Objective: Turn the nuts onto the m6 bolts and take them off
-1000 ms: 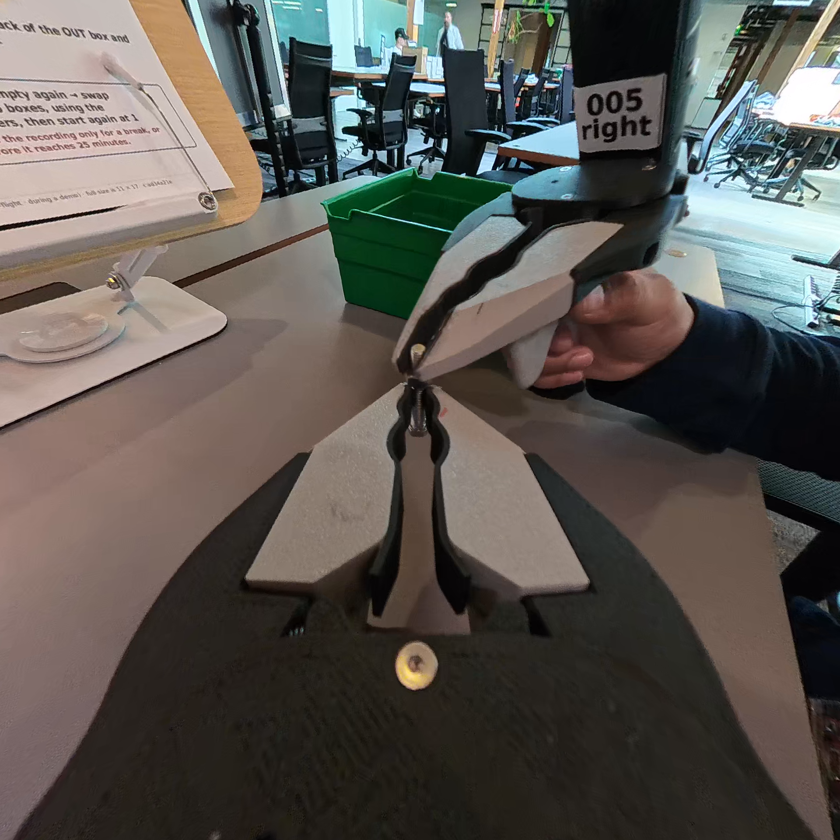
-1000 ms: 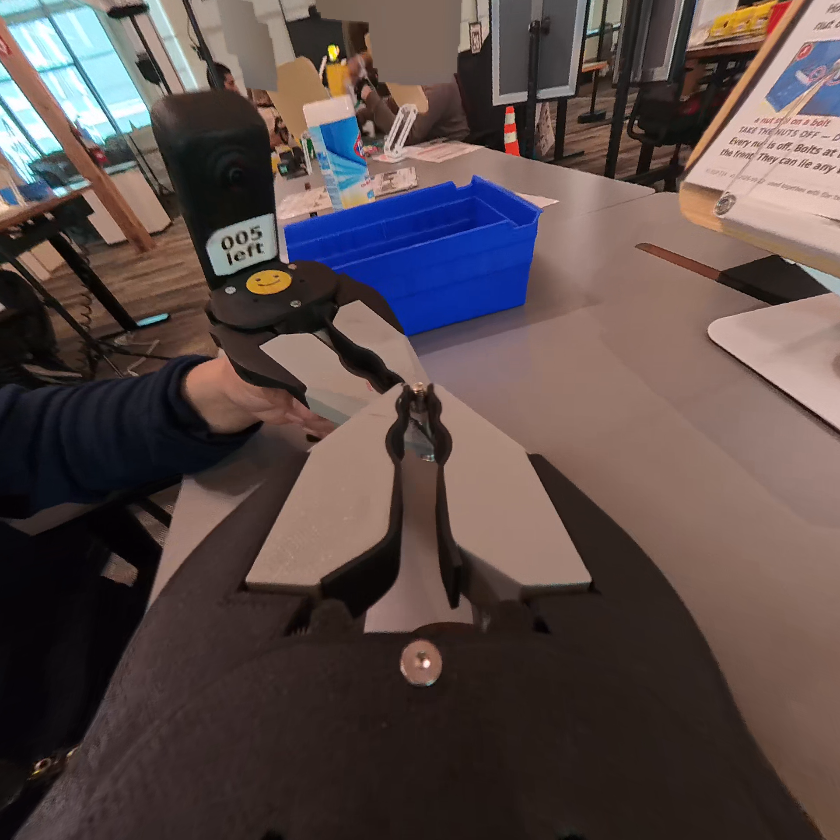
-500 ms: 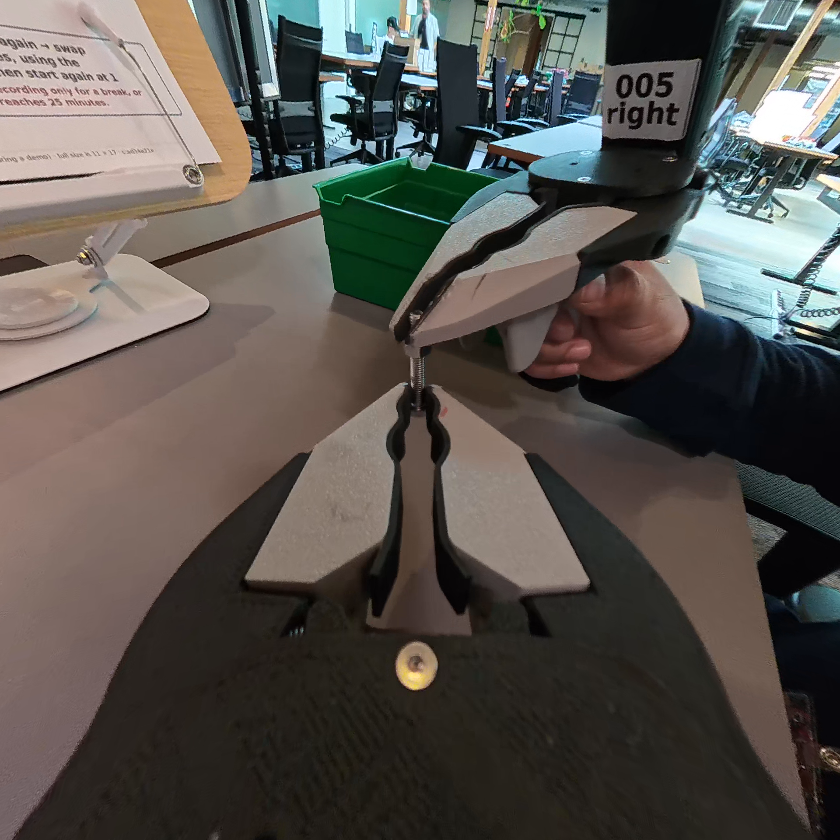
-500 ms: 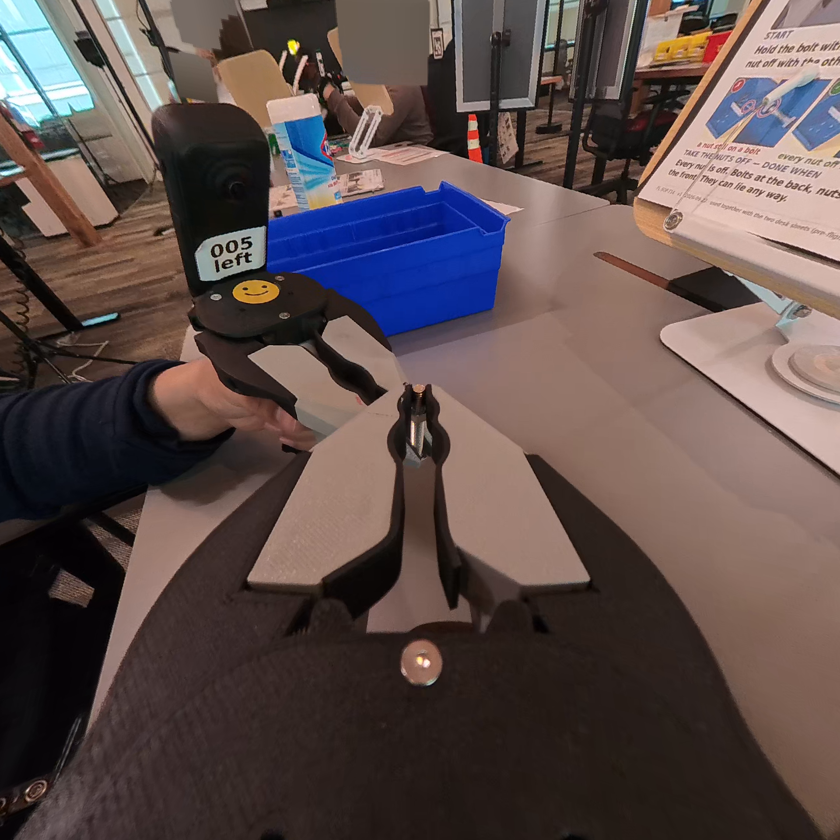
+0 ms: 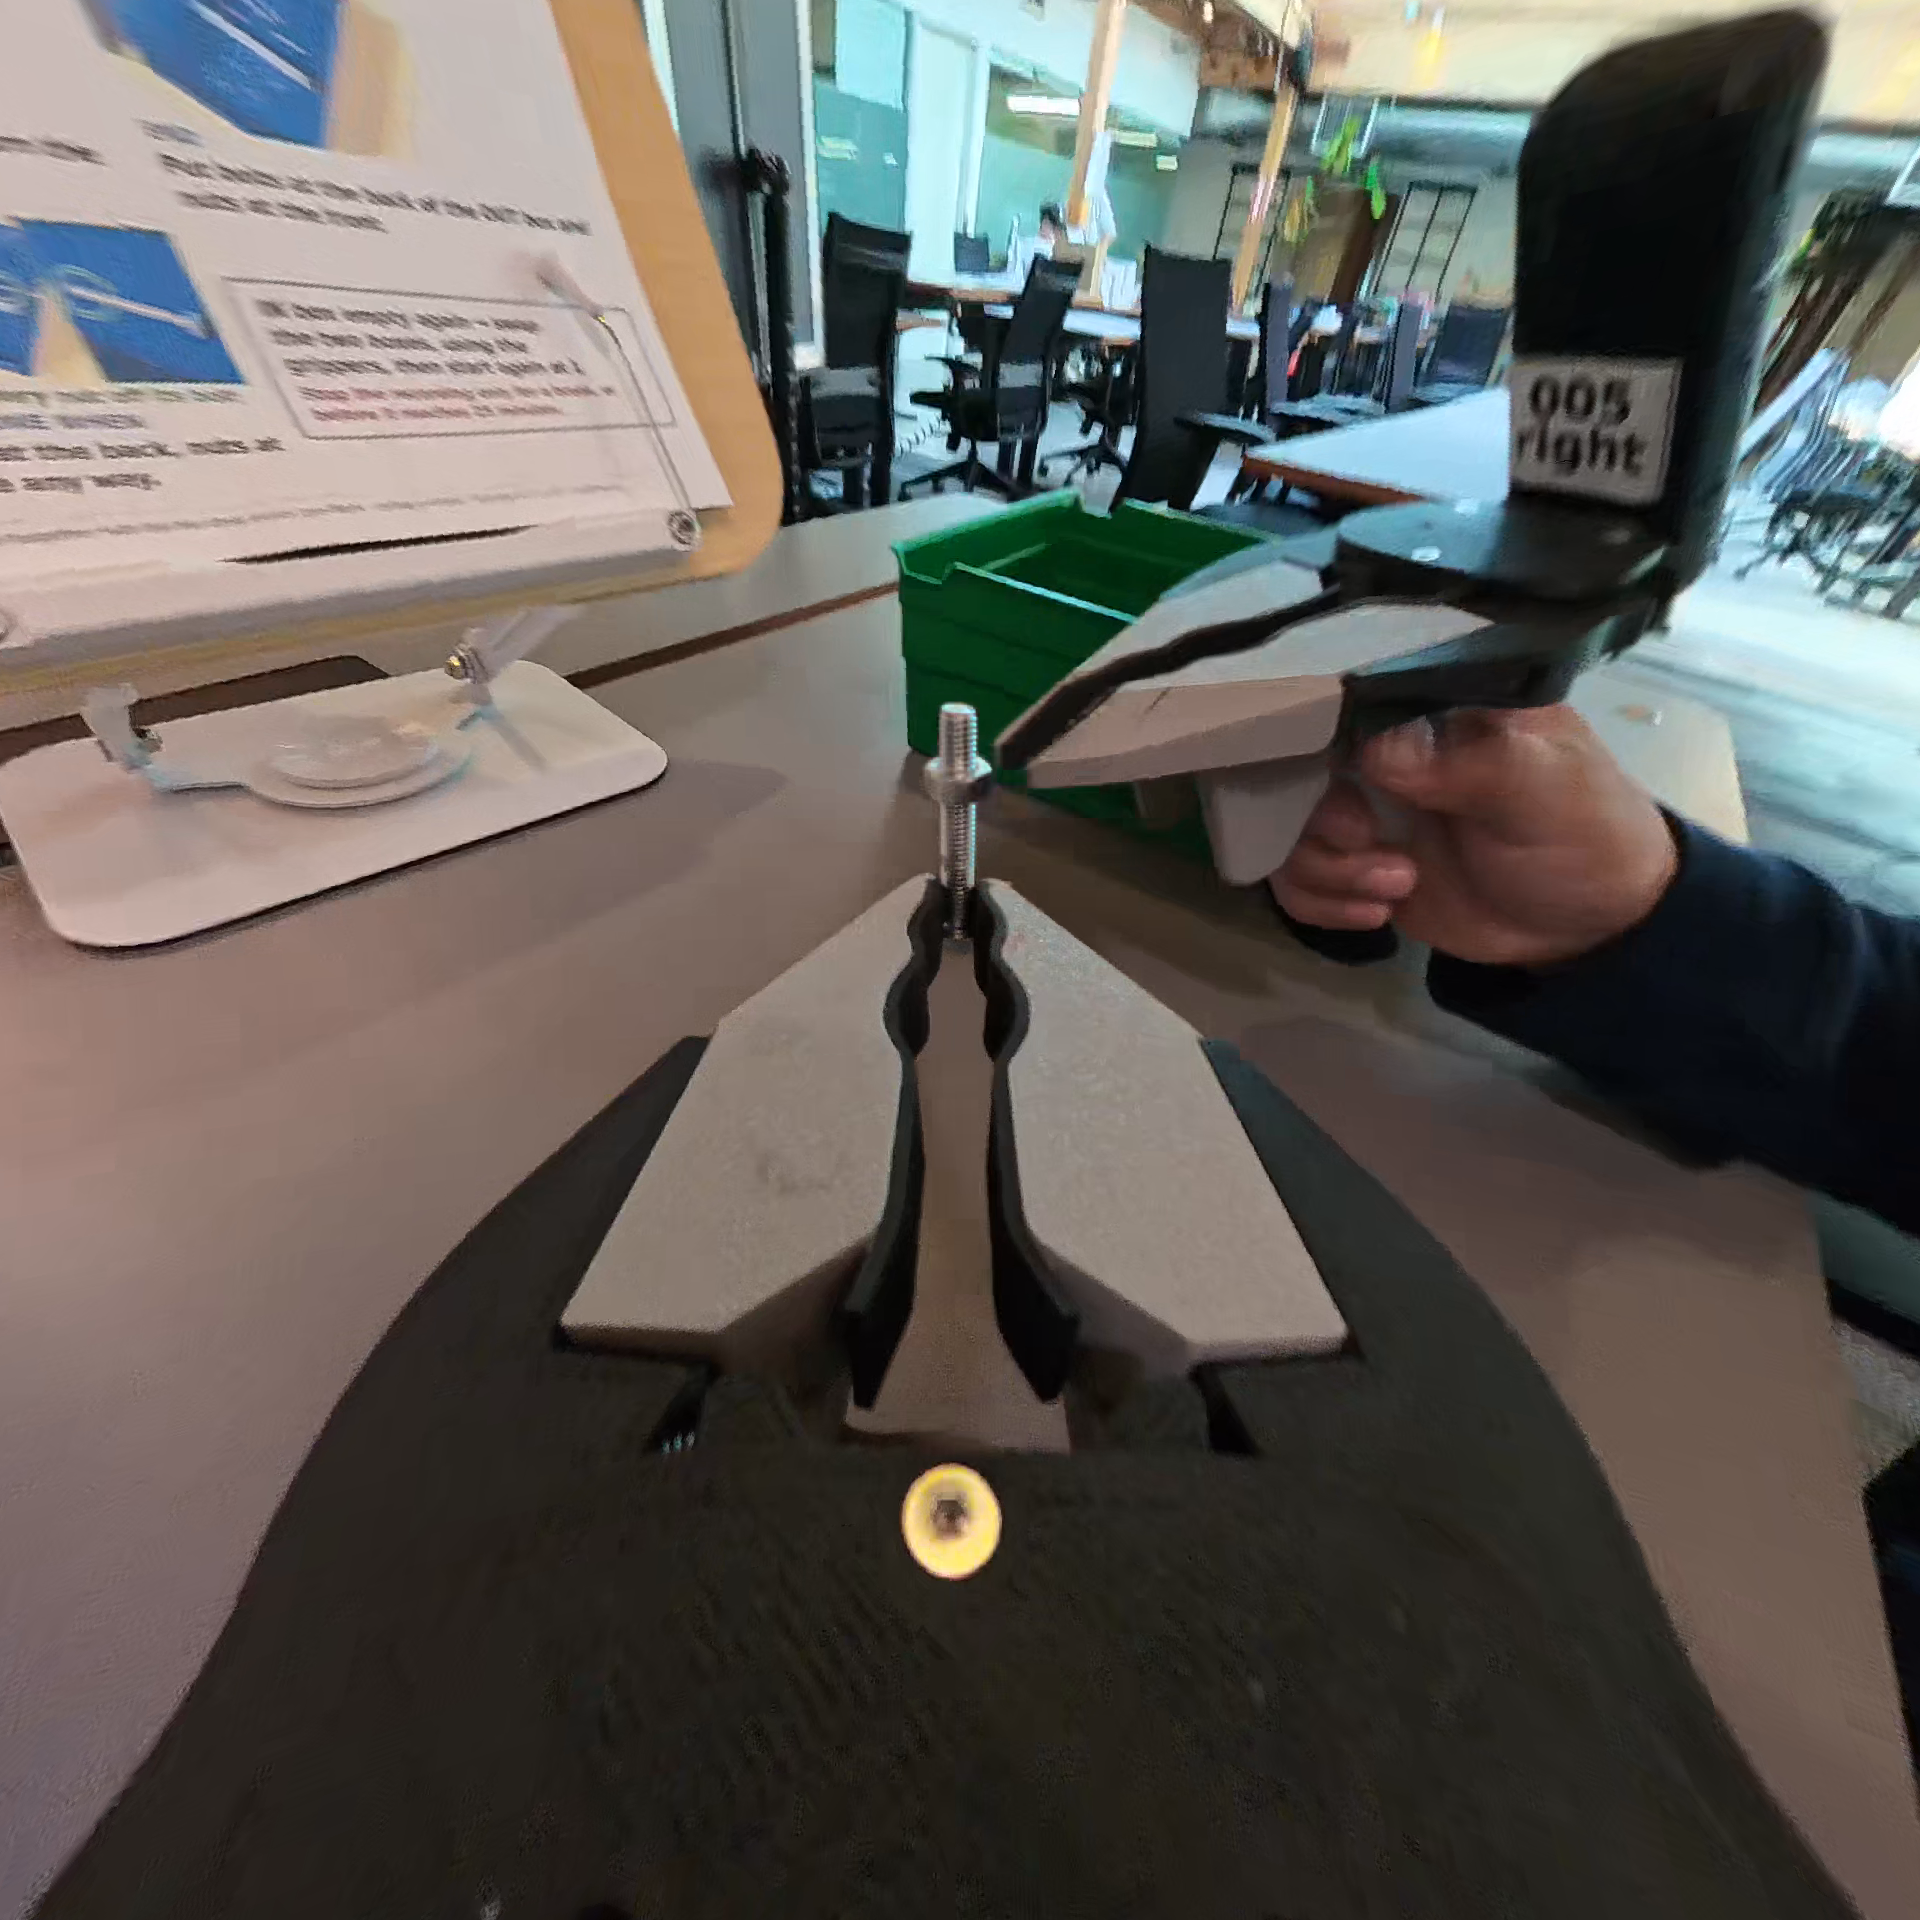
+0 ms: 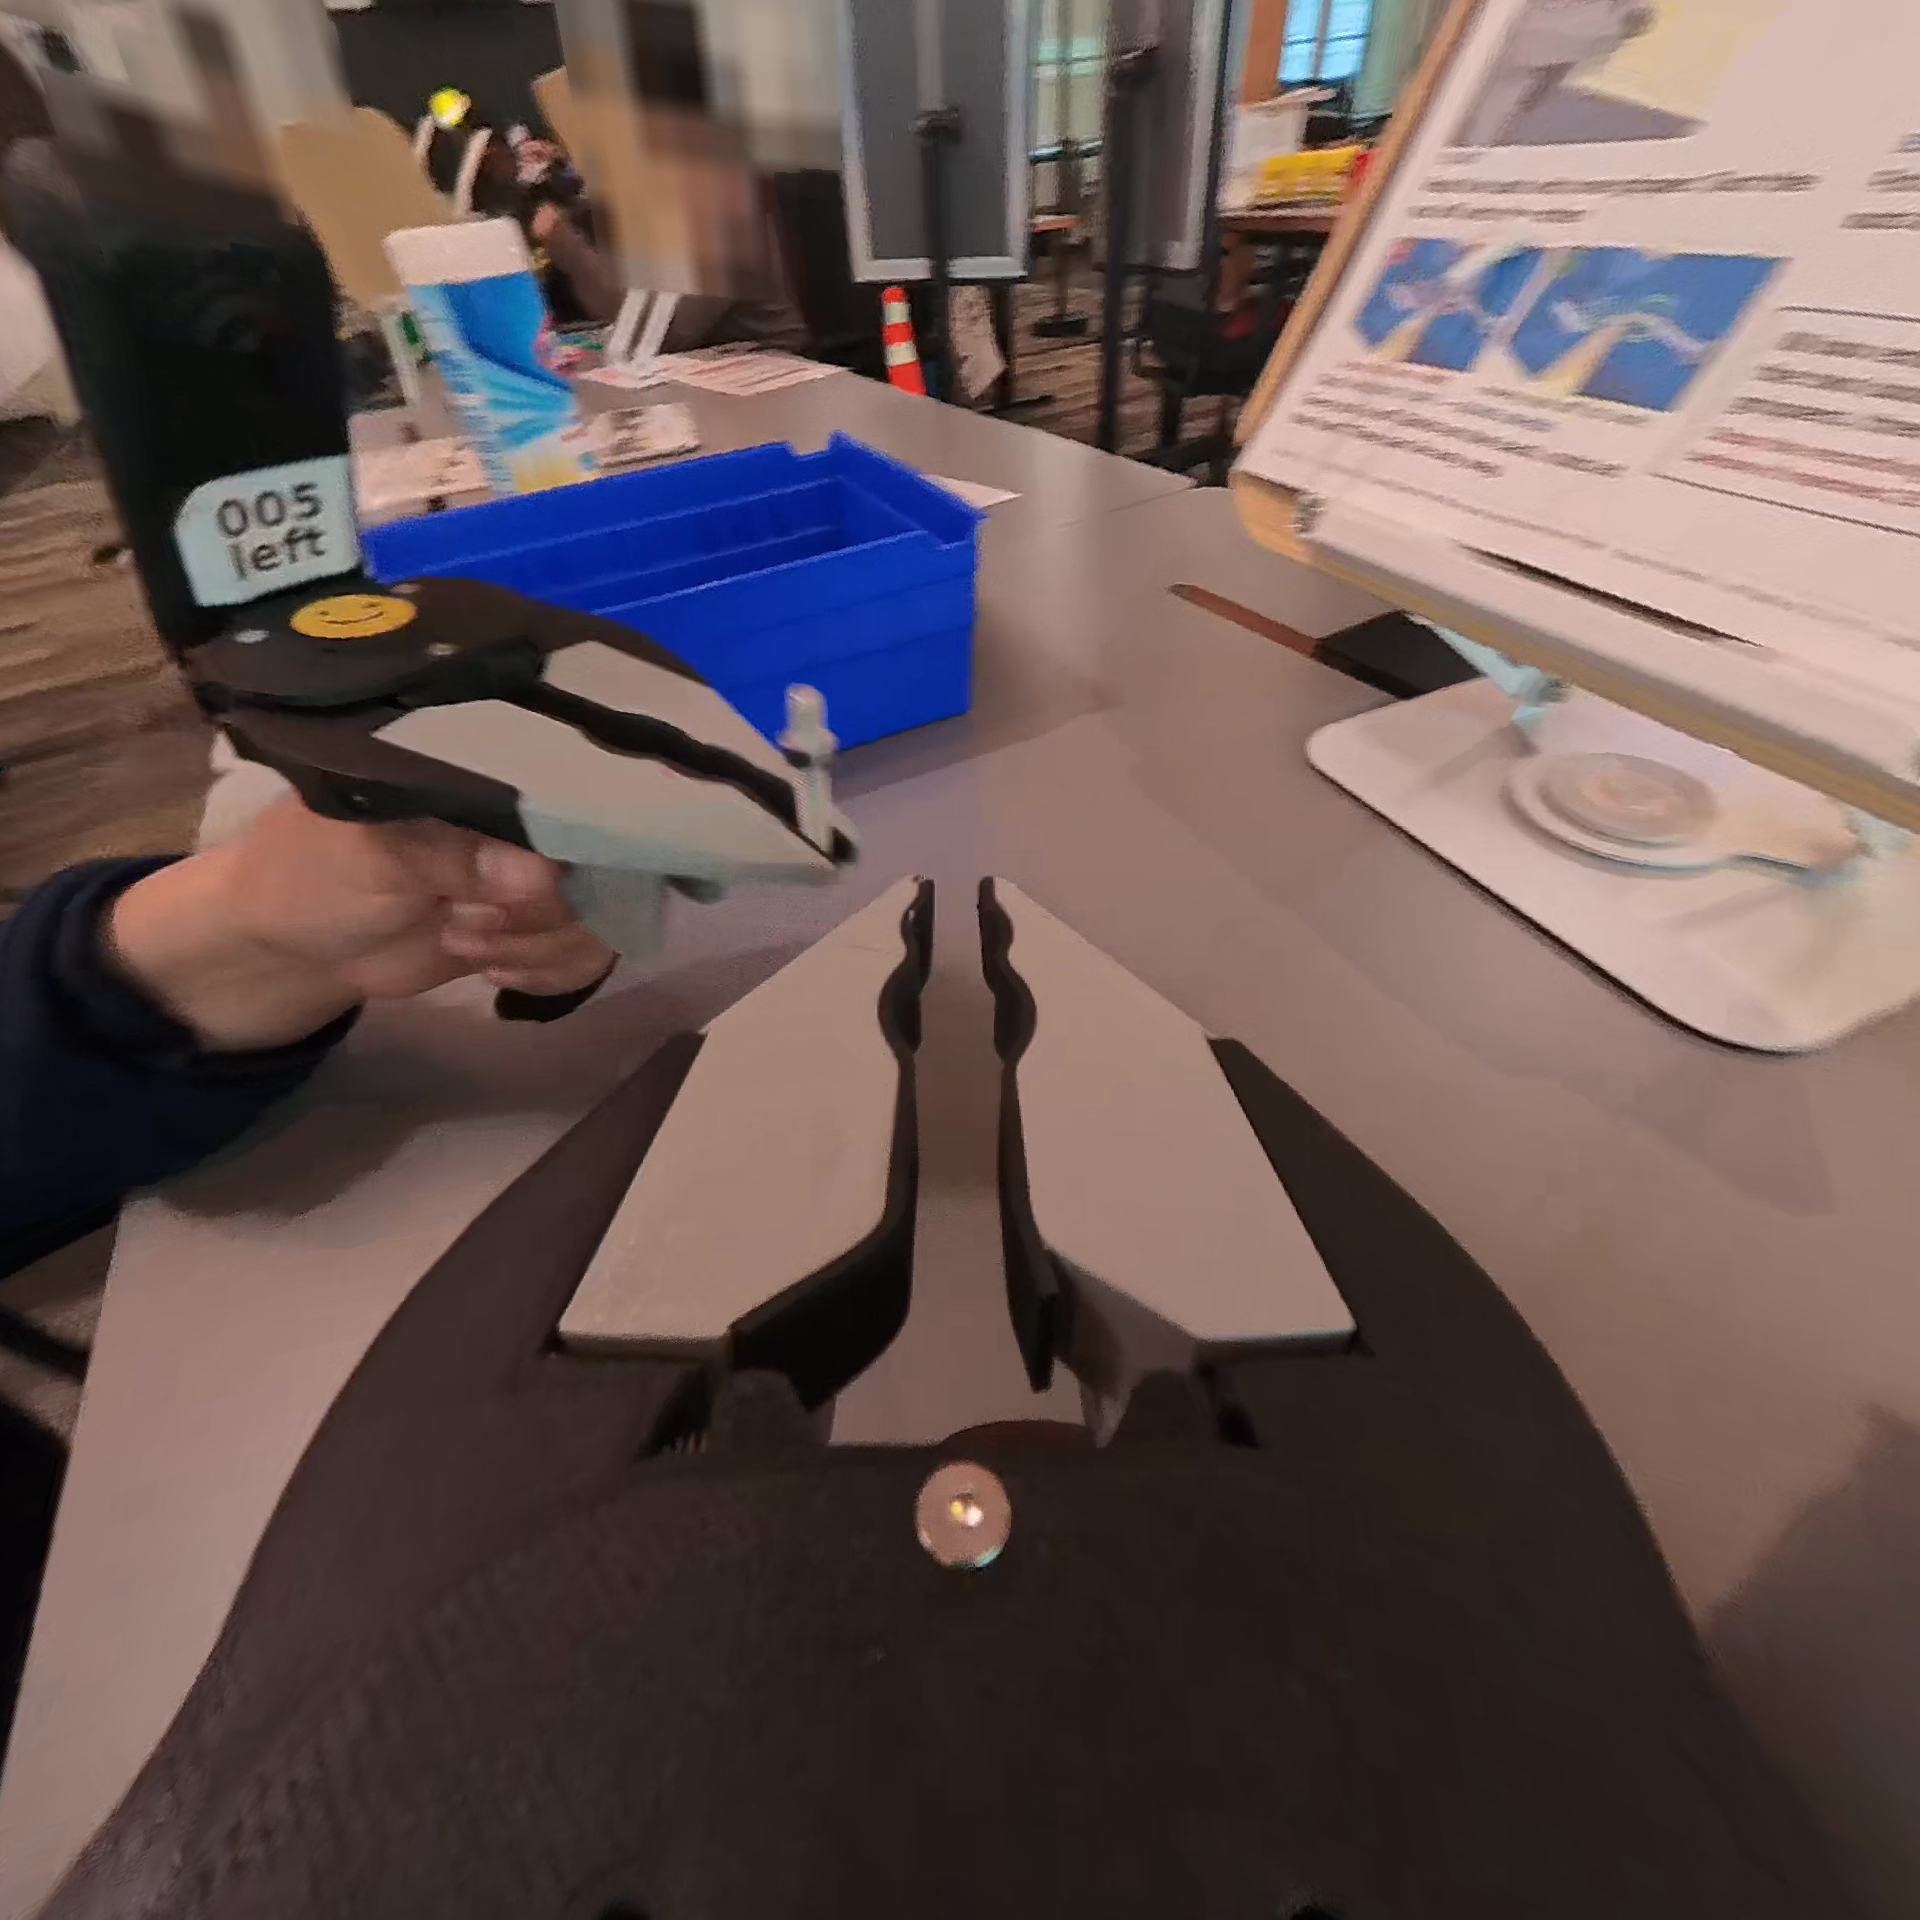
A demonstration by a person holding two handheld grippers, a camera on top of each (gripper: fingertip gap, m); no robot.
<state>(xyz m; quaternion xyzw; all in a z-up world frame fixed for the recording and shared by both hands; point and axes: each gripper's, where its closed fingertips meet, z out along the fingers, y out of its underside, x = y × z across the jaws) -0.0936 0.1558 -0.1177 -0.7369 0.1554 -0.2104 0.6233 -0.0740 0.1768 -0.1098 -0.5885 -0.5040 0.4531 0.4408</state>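
Above the table (image 5: 312, 1091) | left tongs (image 5: 957, 914) pinching upright bolt (image 5: 957, 821), nut (image 5: 958, 772) on it | right tongs (image 6: 948, 888) slightly spread, at nut's 3 o'clock

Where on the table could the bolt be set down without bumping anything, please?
Bare grey table lies between the blue bin and the white stand base, and left of the left gripper below that base. It is crowded around the bolt, right gripper and green bin.

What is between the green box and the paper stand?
Only bare grey table lies between the green box and the paper stand, seen in the left wrist view.
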